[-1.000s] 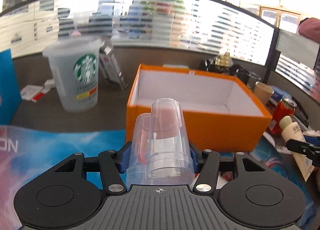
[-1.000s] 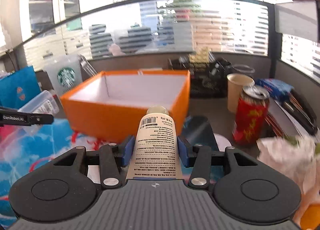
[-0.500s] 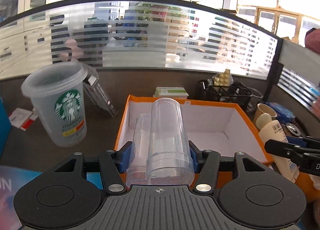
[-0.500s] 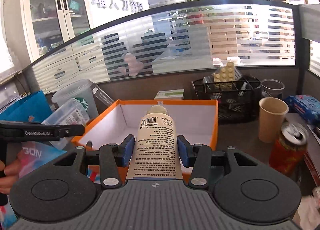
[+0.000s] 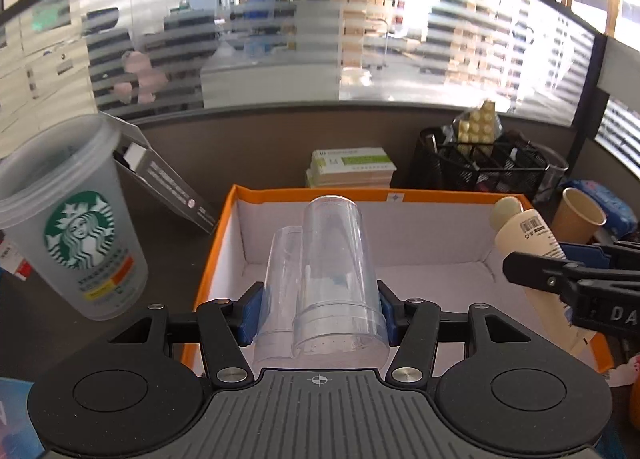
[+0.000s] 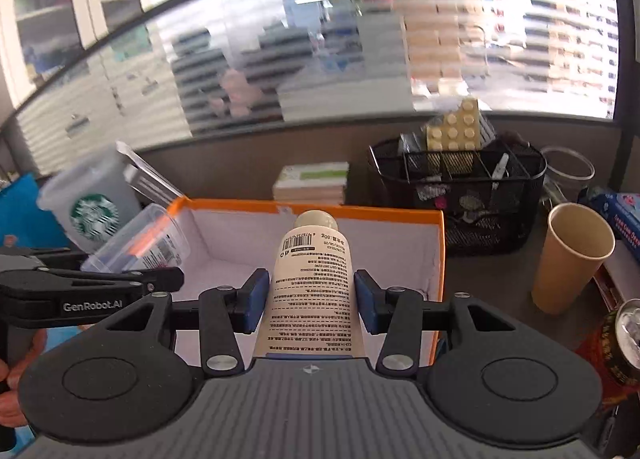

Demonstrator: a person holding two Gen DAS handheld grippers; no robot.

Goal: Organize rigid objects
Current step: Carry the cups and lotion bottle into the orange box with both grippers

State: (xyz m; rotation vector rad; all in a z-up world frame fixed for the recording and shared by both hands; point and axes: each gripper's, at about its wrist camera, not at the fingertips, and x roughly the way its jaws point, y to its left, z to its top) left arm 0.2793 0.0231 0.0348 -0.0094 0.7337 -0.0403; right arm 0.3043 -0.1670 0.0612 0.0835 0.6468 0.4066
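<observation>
Both our grippers have advanced over the orange box. Our left gripper clamps a clear plastic container; our right gripper clamps a cream tube. Beyond the box sit a Starbucks cup and black mesh organizer.

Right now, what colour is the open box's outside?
Orange outside, white inside; clearest in the right wrist view.
</observation>
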